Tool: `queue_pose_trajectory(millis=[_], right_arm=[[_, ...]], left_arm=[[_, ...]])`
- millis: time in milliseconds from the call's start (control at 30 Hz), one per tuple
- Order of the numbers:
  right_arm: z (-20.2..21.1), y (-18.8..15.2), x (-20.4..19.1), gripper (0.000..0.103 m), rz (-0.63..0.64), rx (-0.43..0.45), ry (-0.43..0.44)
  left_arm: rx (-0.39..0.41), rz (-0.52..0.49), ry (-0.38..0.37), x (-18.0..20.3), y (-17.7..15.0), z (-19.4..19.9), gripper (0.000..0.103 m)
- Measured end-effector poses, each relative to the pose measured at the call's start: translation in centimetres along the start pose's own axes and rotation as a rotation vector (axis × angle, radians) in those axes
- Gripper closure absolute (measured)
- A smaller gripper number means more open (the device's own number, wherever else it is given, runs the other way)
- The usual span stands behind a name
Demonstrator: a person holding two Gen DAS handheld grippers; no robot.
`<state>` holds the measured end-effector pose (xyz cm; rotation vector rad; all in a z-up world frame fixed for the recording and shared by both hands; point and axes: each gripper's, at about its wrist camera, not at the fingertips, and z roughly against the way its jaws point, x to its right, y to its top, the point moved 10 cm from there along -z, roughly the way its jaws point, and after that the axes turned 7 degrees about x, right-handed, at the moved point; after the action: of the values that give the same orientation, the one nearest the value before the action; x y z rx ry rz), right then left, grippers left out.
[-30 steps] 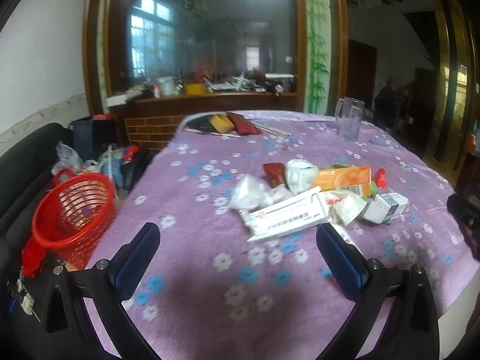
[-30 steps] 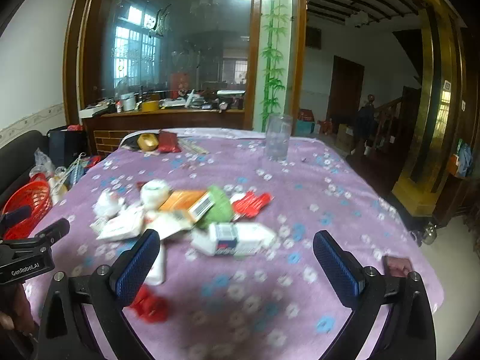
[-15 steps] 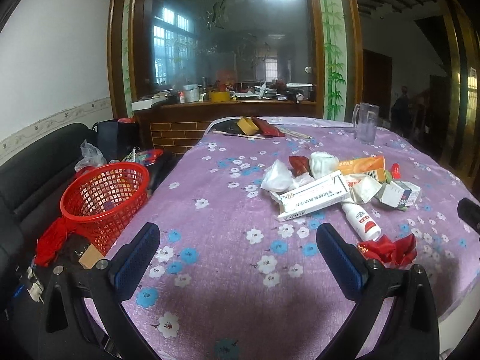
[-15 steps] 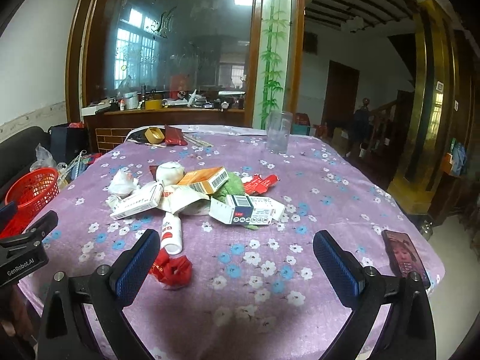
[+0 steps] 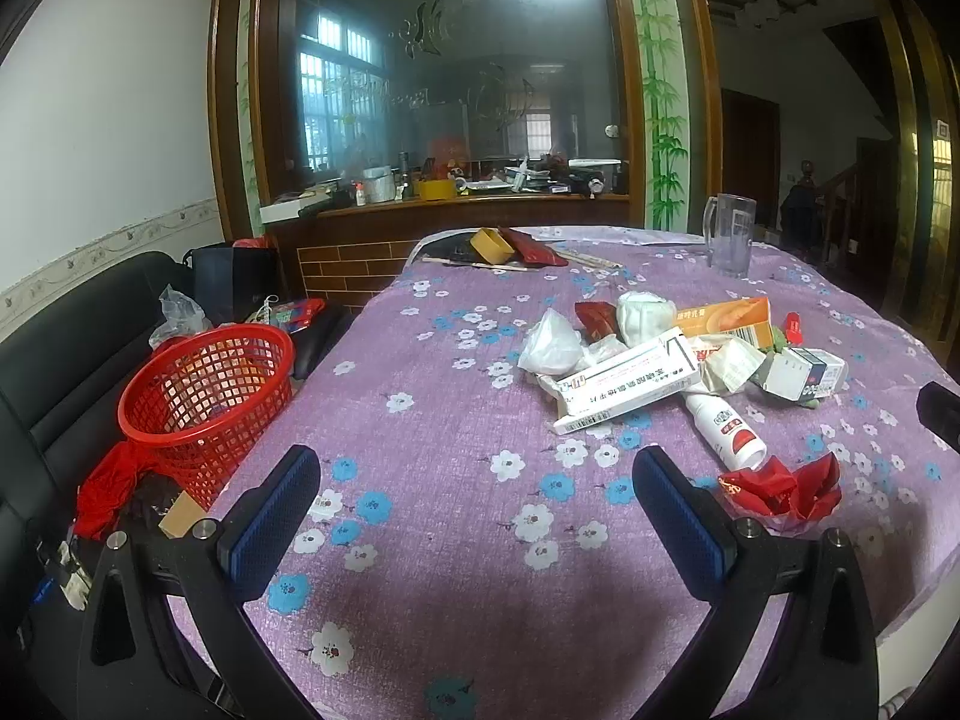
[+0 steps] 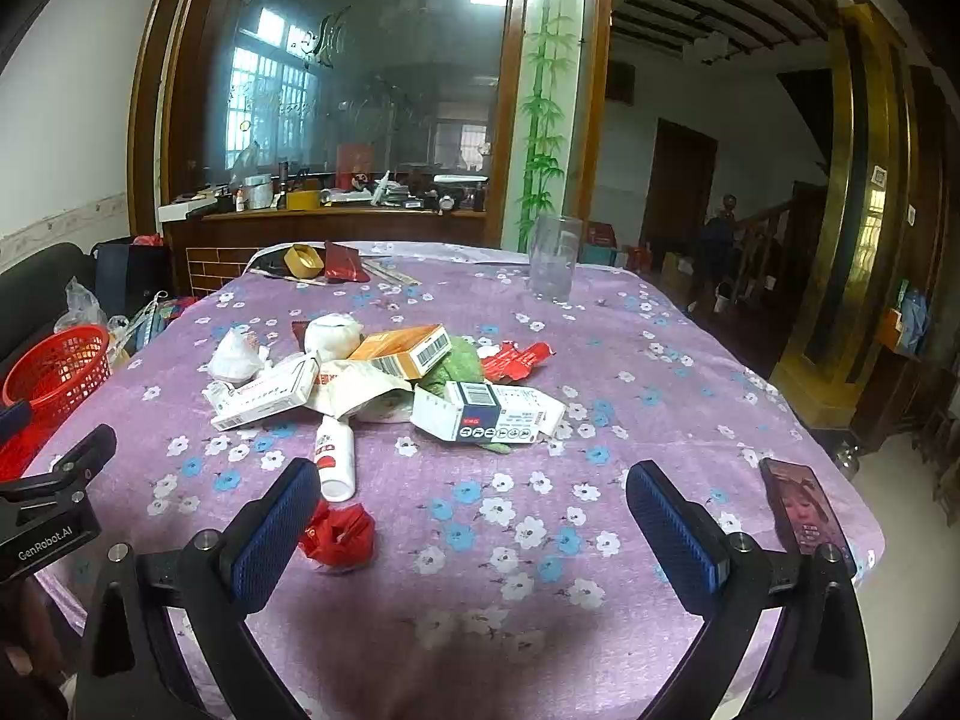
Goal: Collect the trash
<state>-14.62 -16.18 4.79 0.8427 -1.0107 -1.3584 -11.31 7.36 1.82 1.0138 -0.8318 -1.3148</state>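
Left tongs [image 5: 477, 507], right tongs [image 6: 471, 510]: black frames, blue ribbed pads, silver screws.

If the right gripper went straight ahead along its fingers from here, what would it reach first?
Probably bare tablecloth: the right gripper is open and the strip between its fingers looks free. The first trash near that line looks like the white-and-blue box, though depth is unclear.

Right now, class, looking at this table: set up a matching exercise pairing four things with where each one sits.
Things:
1. red basket
2. glass mug
3. phone
4. crumpled red wrapper

Places:
A. far side of the table
B. table's near right edge
C. off the table, to its left
D. on the cloth, just in front of the white bottle

Pairs: 1-C, 2-A, 3-B, 4-D
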Motion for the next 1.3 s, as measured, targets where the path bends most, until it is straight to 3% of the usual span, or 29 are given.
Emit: queue_pose_trajectory(millis=[1300], right_arm=[[-0.8, -0.7, -0.9, 0.0, 0.028, -0.02, 0.022]], left_arm=[[-0.032, -0.025, -0.049, 0.5, -1.4, -0.7, 0.0]])
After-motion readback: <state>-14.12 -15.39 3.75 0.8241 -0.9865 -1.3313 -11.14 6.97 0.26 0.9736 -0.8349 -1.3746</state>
